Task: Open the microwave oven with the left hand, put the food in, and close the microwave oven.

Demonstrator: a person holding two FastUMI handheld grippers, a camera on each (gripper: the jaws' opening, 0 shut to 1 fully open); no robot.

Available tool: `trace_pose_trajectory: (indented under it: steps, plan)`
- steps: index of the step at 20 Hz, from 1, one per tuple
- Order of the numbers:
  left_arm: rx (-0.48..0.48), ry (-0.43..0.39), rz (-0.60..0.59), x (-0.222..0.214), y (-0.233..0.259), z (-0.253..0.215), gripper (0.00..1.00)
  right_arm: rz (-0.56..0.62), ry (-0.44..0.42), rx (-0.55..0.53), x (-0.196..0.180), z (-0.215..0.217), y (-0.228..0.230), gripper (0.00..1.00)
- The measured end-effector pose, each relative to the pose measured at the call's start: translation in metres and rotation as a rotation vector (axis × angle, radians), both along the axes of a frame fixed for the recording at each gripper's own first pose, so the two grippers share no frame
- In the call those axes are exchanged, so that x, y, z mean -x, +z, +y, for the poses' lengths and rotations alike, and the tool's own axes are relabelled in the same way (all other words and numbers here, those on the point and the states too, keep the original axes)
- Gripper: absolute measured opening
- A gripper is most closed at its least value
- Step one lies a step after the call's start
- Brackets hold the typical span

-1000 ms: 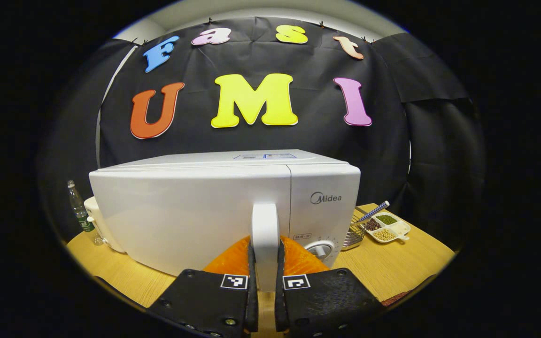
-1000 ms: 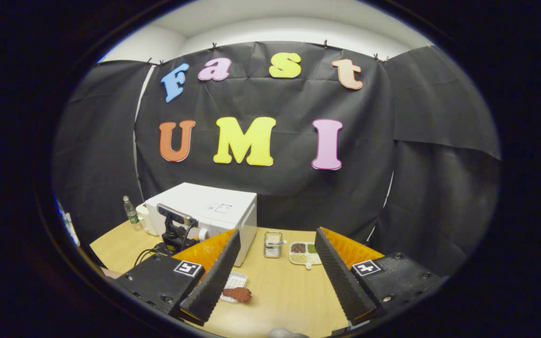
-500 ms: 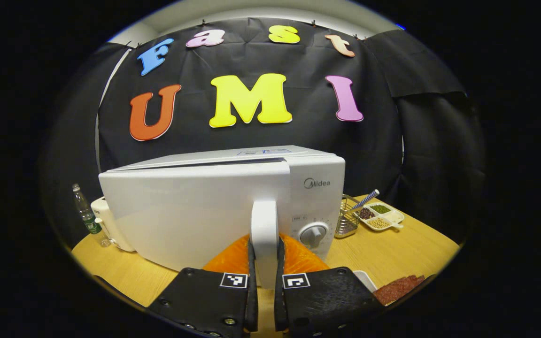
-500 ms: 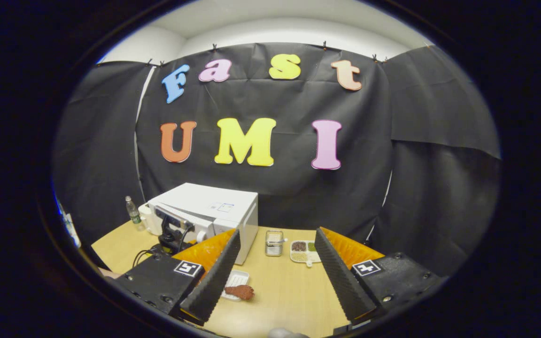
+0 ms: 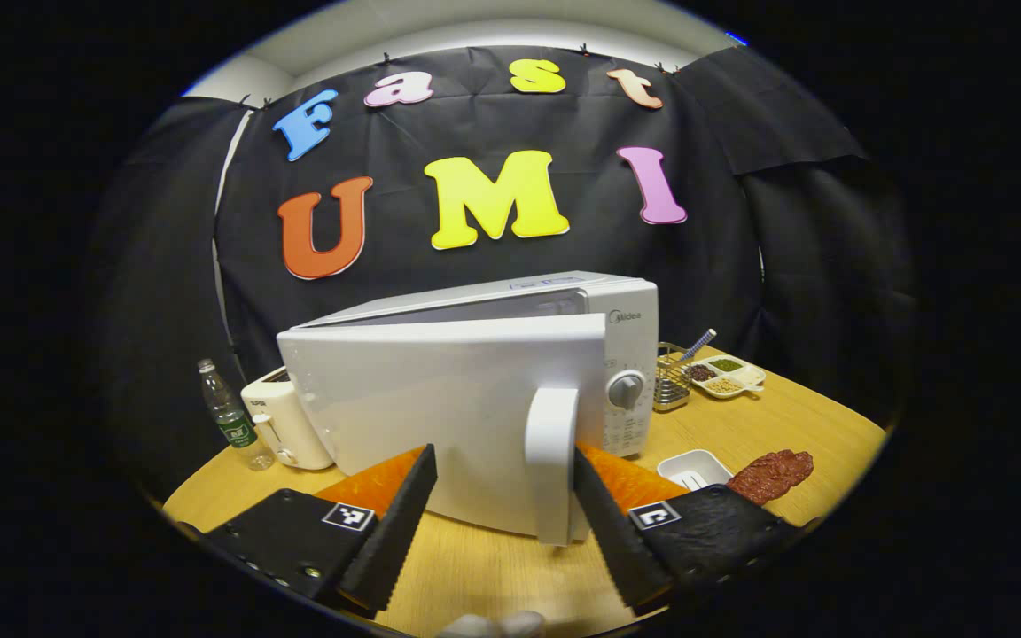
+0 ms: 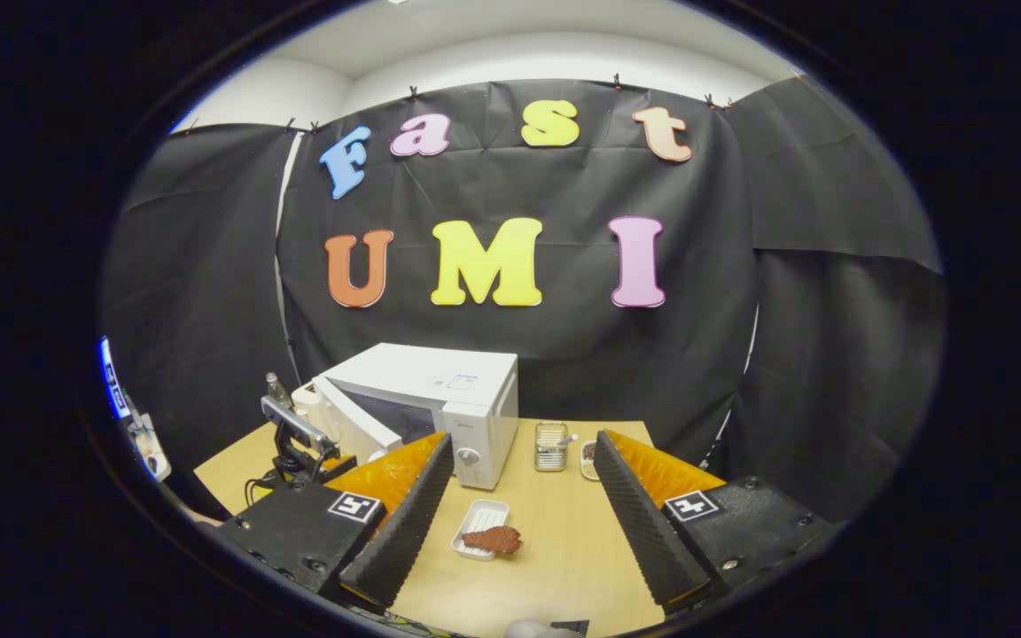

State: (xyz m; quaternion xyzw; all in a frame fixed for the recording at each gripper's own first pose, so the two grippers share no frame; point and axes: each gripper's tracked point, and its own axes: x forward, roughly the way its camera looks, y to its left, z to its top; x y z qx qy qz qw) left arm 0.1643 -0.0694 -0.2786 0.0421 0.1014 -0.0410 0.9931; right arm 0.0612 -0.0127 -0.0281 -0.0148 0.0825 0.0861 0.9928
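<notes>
one microwave (image 5: pixel 448 416), one bottle (image 5: pixel 225 425), one toaster (image 5: pixel 280 425)

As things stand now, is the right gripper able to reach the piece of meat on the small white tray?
Probably yes. The right gripper is open, and the meat lies on the white tray on the table, just ahead between its fingers. Nothing stands between them; the microwave with its open door sits farther back, to the side.

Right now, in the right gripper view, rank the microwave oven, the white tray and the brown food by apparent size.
1. microwave oven, largest though farthest.
2. white tray.
3. brown food, which overlaps the tray's edge; these two look close in size, so that order is unsure.
</notes>
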Motion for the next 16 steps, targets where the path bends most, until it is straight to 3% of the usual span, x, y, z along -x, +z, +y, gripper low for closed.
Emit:
trace_pose_trajectory:
  steps: [1,3,4,5,11,12,13,16]
  plan:
    - [0.022,-0.001,0.012,0.002,0.0,0.001,1.0,0.004,-0.001,0.001,0.001,0.0,-0.001,1.0]
    - [0.032,0.001,0.027,0.005,0.001,0.001,0.95,0.004,-0.005,0.001,0.002,0.0,0.0,1.0]
    - [0.022,0.002,0.024,0.007,0.003,0.002,0.95,0.005,-0.003,0.001,0.003,0.003,-0.001,0.92]
    - [0.013,0.006,0.019,0.01,0.005,0.005,0.95,0.004,0.002,0.002,0.004,0.004,-0.002,1.0]
    - [0.011,0.005,0.03,0.042,0.008,0.029,0.95,0.004,0.025,0.006,0.01,0.023,-0.009,1.0]
    - [0.006,0.008,0.031,0.05,0.008,0.037,0.95,0.005,0.03,0.006,0.013,0.029,-0.013,0.92]
    - [-0.004,0.013,0.032,0.058,0.008,0.045,0.95,0.007,0.036,0.008,0.016,0.034,-0.015,1.0]
    - [-0.037,0.035,0.032,0.082,0.008,0.072,0.95,0.02,0.062,0.012,0.027,0.054,-0.024,1.0]
